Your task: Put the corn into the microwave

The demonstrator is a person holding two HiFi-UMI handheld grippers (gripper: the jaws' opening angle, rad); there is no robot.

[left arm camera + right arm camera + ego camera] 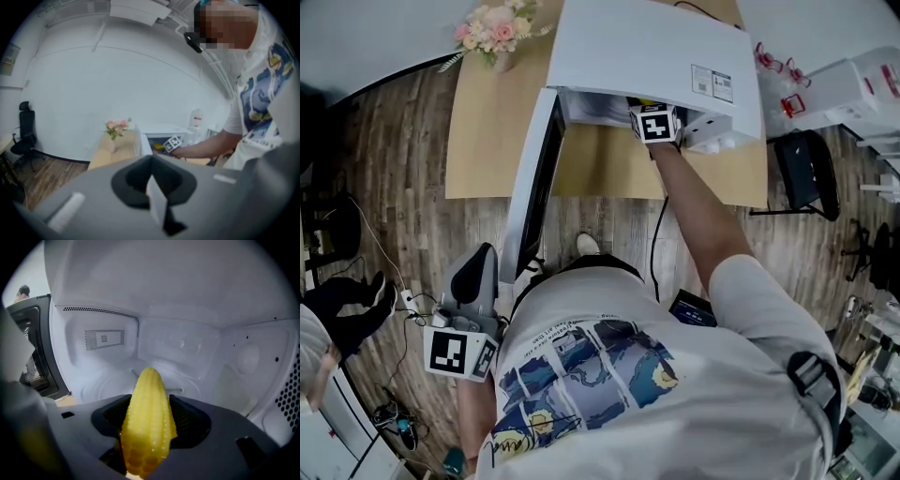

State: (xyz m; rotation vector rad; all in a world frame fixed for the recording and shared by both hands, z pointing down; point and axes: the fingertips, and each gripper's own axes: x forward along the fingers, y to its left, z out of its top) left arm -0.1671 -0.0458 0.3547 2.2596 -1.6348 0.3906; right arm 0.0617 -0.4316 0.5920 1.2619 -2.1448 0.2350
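Observation:
A yellow corn cob (147,420) stands lengthwise between the jaws of my right gripper (150,439), which is shut on it. Its tip points into the white cavity (187,348) of the microwave (656,52). In the head view the right gripper (654,122) sits at the microwave's mouth, and the door (534,178) is swung open to the left. My left gripper (467,319) hangs low at the person's left side, far from the microwave. Its jaws (152,187) are together with nothing between them.
The microwave stands on a light wooden table (487,131) with a vase of pink flowers (495,28) at the back left. A black chair (802,173) and white boxes (853,89) are on the right. Another person (337,300) is at the left edge.

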